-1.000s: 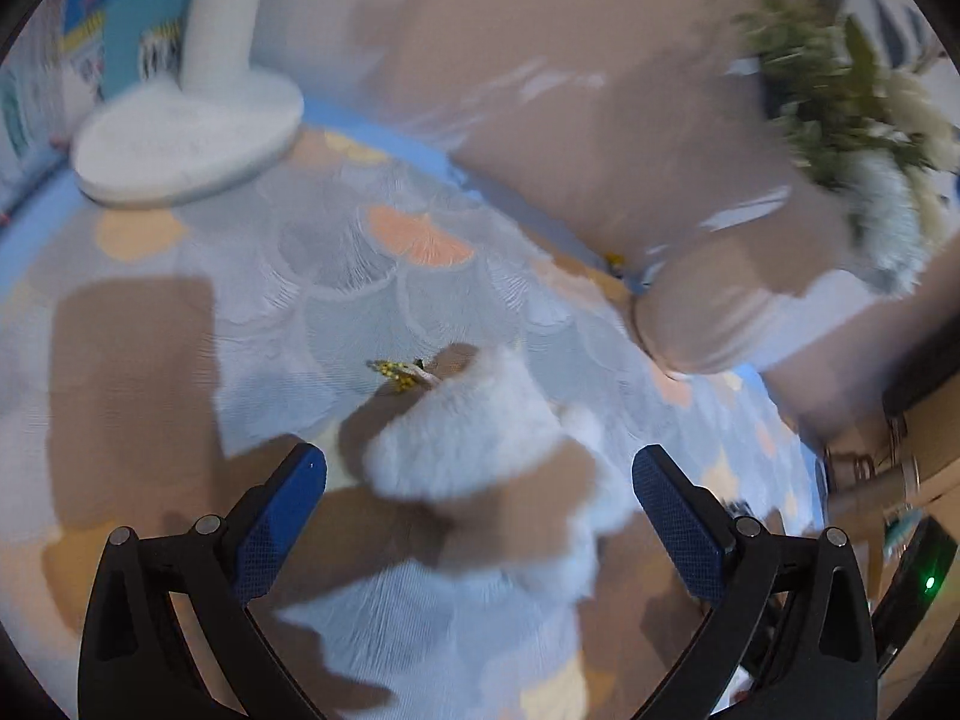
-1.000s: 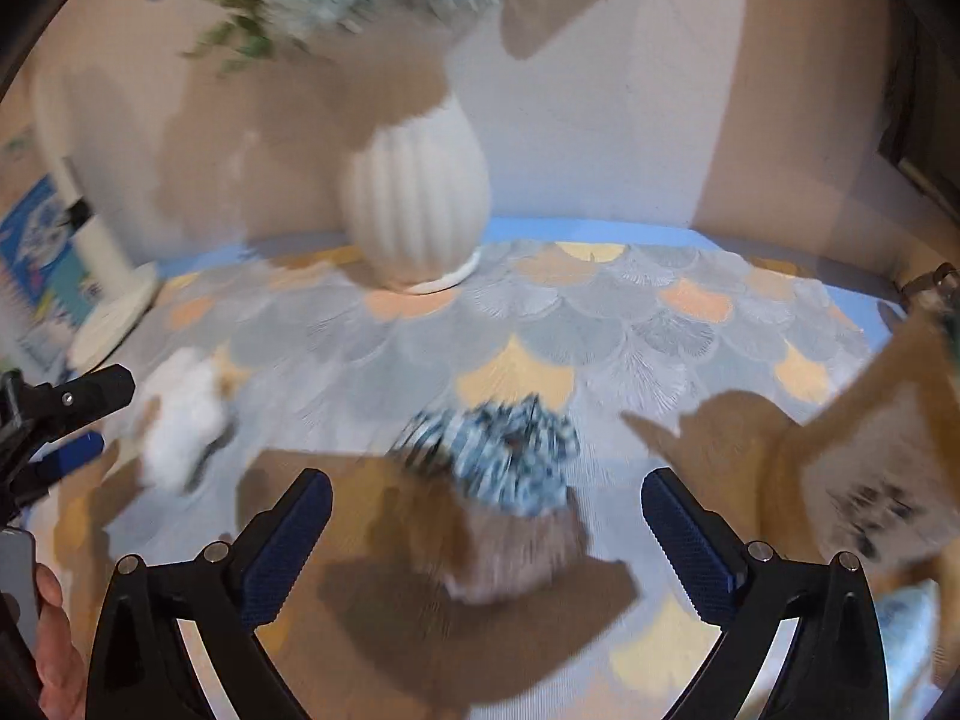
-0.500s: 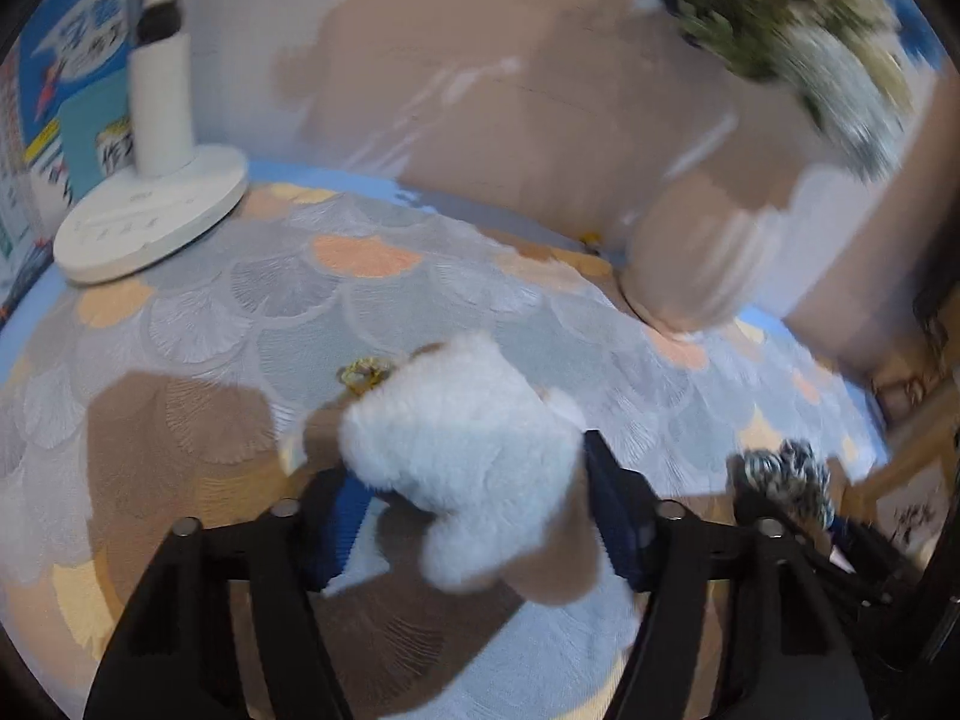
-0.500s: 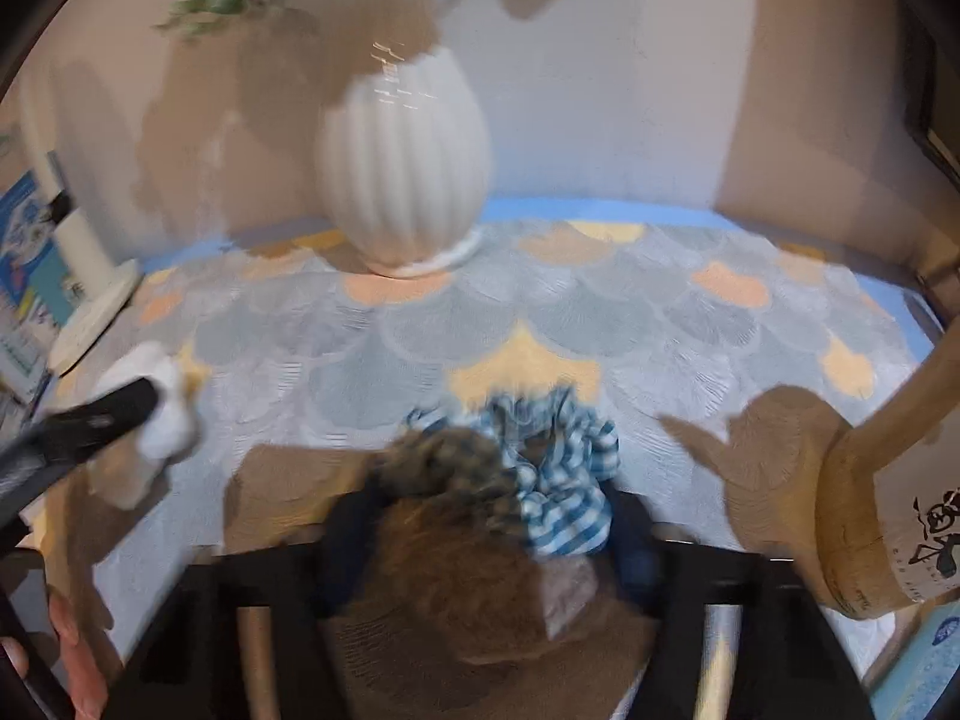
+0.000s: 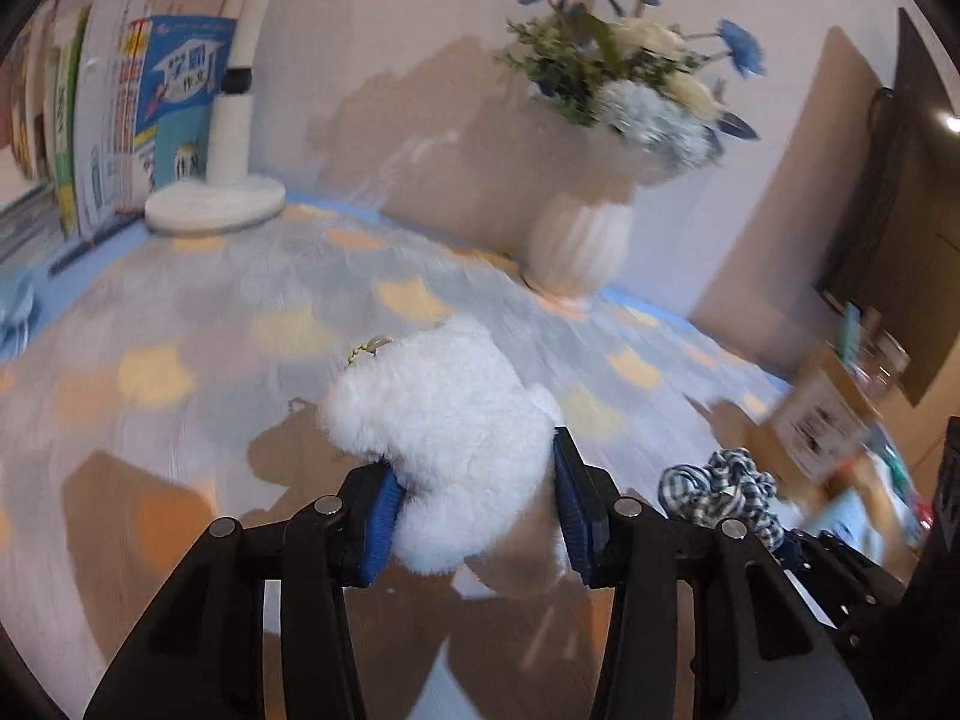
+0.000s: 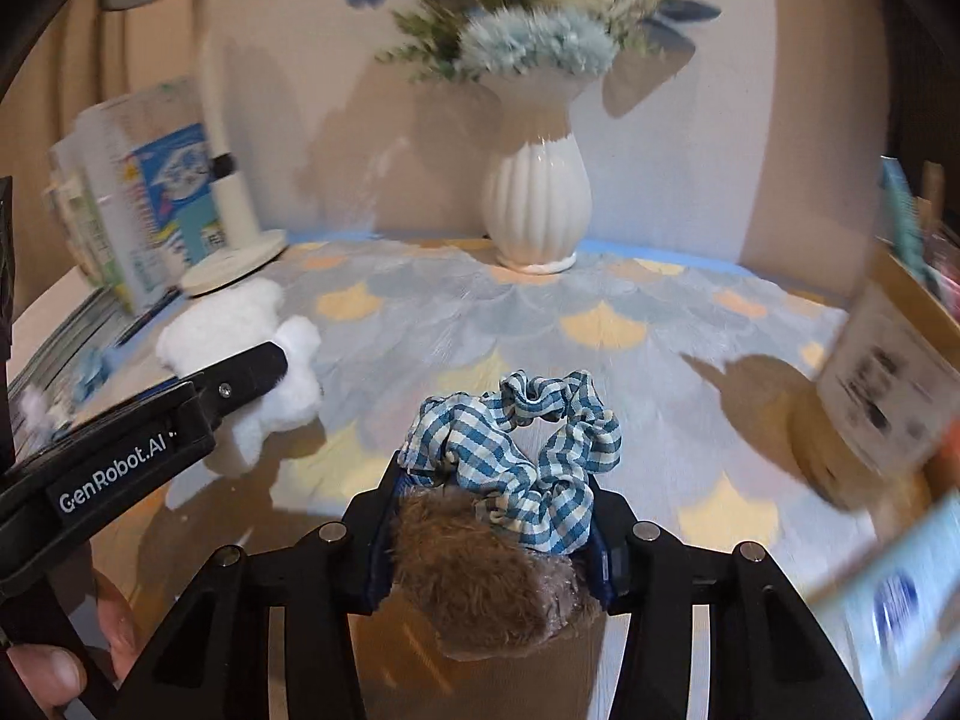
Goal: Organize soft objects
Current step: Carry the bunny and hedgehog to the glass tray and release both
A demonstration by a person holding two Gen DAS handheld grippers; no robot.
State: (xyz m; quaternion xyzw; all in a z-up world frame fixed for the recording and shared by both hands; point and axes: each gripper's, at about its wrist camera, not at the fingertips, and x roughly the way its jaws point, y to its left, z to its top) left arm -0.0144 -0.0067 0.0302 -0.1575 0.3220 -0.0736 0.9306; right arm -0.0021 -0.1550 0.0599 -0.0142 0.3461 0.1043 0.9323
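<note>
Both grippers have just closed: left gripper (image 5: 474,510) clamps plush (image 5: 444,420), right gripper (image 6: 492,531) clamps scrunchie (image 6: 528,450) and brown fluff (image 6: 480,576). I carry level, hold squeeze, clear vase (image 6: 537,204).

Both grippers (image 5: 474,504) (image 6: 495,531) have black ribbed arms, silver screws and blue pads; one apparently reads "GenRobot.AI" at lower left.

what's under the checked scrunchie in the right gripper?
A brown furry item sits under the checked scrunchie, both squeezed in the right gripper. Its lower side and whatever lies beneath are hidden.
</note>
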